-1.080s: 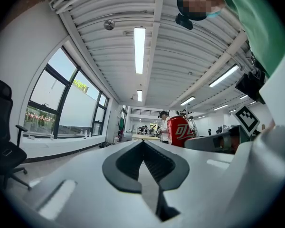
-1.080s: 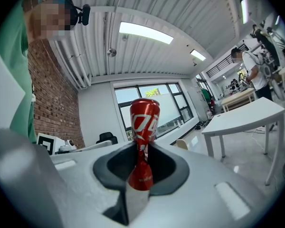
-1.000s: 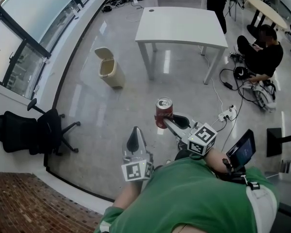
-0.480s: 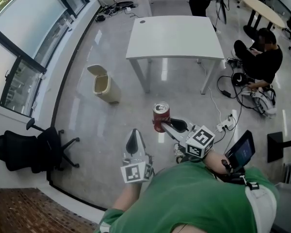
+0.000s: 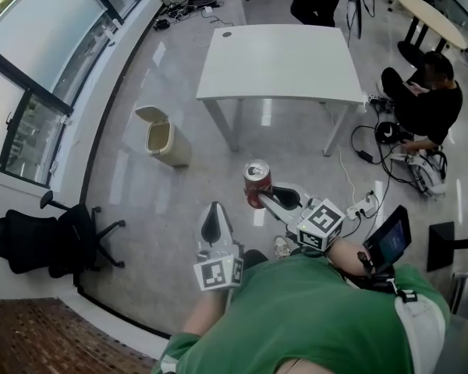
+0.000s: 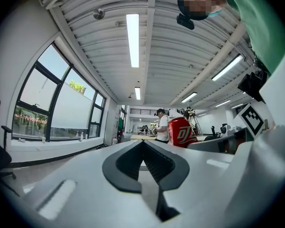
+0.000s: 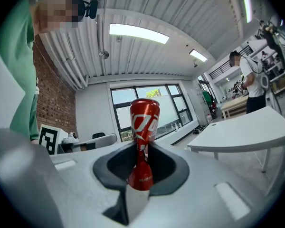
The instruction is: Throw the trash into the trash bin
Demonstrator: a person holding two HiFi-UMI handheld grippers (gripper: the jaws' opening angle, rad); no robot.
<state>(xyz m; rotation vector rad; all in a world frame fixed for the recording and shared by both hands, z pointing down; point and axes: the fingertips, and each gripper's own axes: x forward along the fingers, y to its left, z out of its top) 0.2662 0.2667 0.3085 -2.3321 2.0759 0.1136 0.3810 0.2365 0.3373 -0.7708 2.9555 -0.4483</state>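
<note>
Can (image 5: 257, 184) is the thing to watch in the head view: it stands upright, top up, clamped near its base by the right gripper (image 5: 264, 199) held out in front of the person. Bin (image 5: 174, 153) sits on the floor to the far left of the can, well apart from it, lid tipped back and mouth open. Its inside looks pale and bare, though it is too small to be sure. Open floor lies between the two, and the white table (image 5: 281, 61) stands further off to the right of the bin. The left gripper (image 5: 213, 226) hangs nearer the person, on the bin's side, but carries nothing.

Left gripper view: the left gripper (image 6: 143, 148) has its jaws pressed together with nothing between them. The red can (image 6: 182, 132) shows off to the right, beyond them.

Right gripper view: the right gripper (image 7: 141, 161) is squeezed onto the can (image 7: 144, 120), which is crushed thin where the jaws bite and stays round above. The table (image 7: 242, 129) lies to the right.

My guess is that the right arm has to carry the can leftward and away, over the open mouth.
</note>
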